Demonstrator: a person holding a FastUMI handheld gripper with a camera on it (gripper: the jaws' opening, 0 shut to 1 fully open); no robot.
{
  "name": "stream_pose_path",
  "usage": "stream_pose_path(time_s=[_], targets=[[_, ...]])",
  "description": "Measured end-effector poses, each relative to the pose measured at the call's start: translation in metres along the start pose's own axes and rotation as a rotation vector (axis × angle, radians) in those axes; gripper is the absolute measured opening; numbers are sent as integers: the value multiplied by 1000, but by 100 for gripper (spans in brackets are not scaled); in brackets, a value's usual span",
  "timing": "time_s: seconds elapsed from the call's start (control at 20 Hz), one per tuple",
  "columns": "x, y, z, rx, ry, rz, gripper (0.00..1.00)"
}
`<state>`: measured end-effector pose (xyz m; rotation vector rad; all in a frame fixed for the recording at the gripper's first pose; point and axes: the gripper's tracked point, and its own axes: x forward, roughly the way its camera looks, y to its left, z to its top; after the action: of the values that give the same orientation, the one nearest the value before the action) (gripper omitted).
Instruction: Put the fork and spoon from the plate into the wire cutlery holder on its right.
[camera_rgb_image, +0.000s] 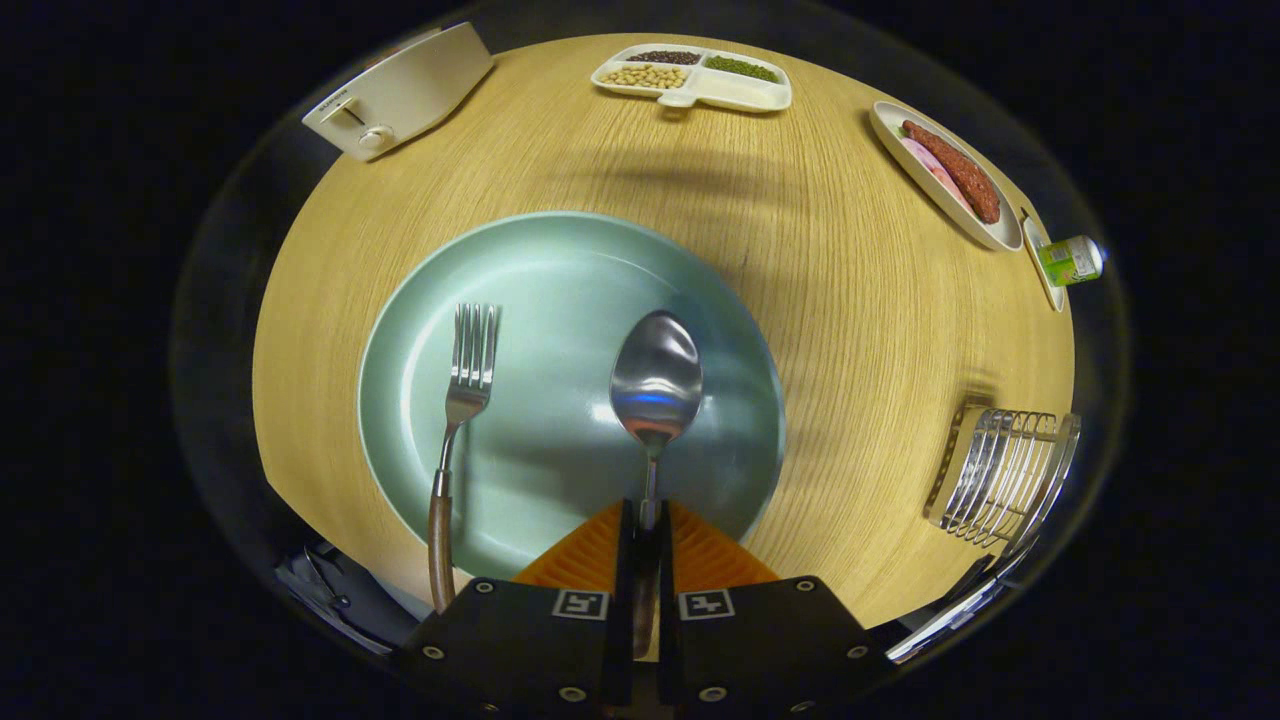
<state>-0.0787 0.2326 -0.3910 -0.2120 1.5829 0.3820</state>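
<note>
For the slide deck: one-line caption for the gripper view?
Gripper shut on spoon handle over the plate; fork on plate, wire cutlery holder right.

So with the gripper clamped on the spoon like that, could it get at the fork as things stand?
Probably not yet. The gripper is shut on the spoon handle, so its fingers are occupied. The fork lies uncovered on the plate beside the spoon, with nothing on it, so the way opens once the spoon is dropped off.

Orange ribbed fingers (648, 535) are gripping a shiny silver spoon (656, 385) over a pale mint-green plate (560, 260), beside a silver fork (468, 375) with a brown handle, on a light wood-grain bench (850, 330); a chrome wire cutlery holder (1000, 470) is gleaming nearby.
</note>
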Motion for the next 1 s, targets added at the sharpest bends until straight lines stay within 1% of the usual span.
stream_pose_path(time_s=[0.1,0.25,0.4,0.5,0.55,0.65,1.0], targets=[[1,1,1,29,-8,21,9],[-1,0,1,-4,-42,36,7],[-2,5,-2,25,-50,70,4],[-3,1,2,30,-79,61,4],[-6,1,4,28,-99,66,4],[-13,5,5,26,-117,101,3],[-48,-11,7,58,-221,115,3]])
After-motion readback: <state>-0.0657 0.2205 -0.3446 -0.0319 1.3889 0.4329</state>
